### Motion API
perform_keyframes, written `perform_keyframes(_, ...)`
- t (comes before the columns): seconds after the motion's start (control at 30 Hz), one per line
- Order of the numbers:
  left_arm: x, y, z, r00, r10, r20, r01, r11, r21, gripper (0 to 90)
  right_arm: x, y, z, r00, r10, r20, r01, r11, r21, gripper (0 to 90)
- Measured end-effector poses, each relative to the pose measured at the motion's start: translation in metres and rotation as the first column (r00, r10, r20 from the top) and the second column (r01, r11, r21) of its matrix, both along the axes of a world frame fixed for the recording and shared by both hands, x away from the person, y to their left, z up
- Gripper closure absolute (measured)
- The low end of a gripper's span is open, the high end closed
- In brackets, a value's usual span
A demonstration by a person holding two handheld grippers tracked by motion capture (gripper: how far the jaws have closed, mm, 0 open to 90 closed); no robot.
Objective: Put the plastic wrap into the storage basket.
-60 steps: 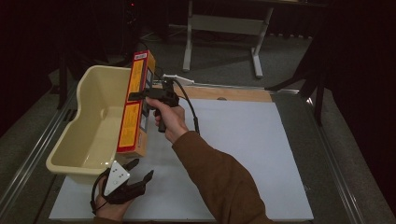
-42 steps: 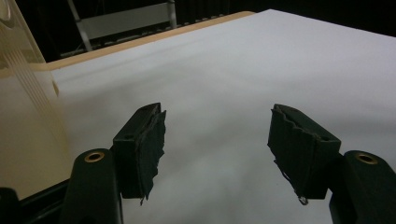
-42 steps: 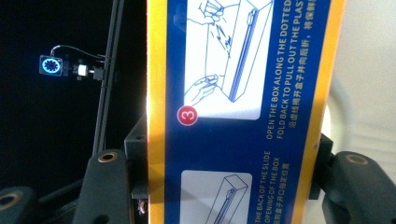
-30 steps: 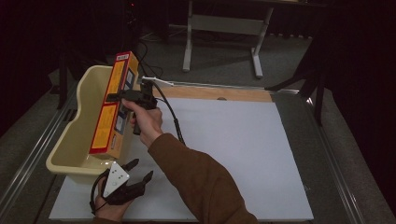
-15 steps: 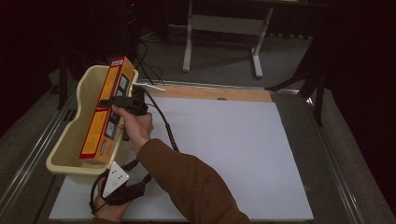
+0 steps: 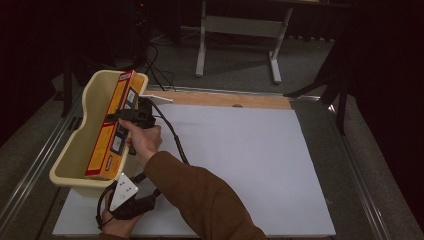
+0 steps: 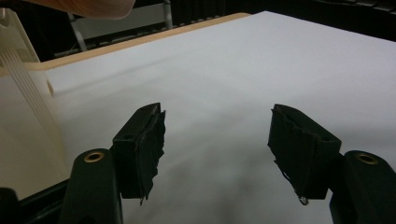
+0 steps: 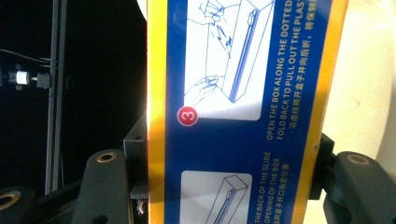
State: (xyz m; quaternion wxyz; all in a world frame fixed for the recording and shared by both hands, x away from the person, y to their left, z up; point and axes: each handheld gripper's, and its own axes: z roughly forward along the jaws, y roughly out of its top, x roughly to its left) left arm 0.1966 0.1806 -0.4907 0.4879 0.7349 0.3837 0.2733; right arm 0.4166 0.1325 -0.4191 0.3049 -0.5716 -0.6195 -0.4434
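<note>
A long orange and blue box (image 6: 111,129) lies tilted inside the cream plastic tub (image 6: 72,155) at the table's left, its far end sticking up over the tub's back rim. My right gripper (image 6: 125,116) is shut on the box near its middle. In the right gripper view the box's blue instruction panel (image 8: 233,112) sits squeezed between both jaws. My left gripper (image 6: 131,200) rests on the white sheet at the front, just below the tub. Its jaws (image 7: 215,140) stand wide open with only bare sheet between them.
A white sheet (image 6: 240,160) covers most of the table, with a wooden strip (image 6: 225,99) along its far edge. A metal rail (image 6: 30,165) runs down the left side. A grey stand (image 6: 240,30) and cables lie on the floor behind.
My right gripper has carried the box left and down, from upright beside the tub to tilted inside it. The left gripper has stayed put.
</note>
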Motion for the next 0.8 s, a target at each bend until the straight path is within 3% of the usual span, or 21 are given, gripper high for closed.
perform_keyframes(0.23,0.0001,0.0,0.0003,1.0,-0.001,-0.003,0.001,1.0,-0.002,35.7,-0.0009,0.0013,0.0016,1.0,-0.009,-0.003,0.009,1.0,-0.026,38.2)
perform_keyframes(0.5,0.0002,-0.0006,0.0001,1.0,-0.001,-0.005,0.001,1.0,-0.001,35.6,-0.0012,0.0078,0.0049,0.9996,-0.017,-0.023,0.013,0.992,-0.129,37.0)
perform_keyframes(0.8,0.0002,-0.0014,-0.0002,1.0,-0.002,-0.007,0.002,1.0,0.006,35.7,0.0024,0.0089,0.0087,0.9986,-0.002,-0.054,-0.008,0.981,-0.191,34.6)
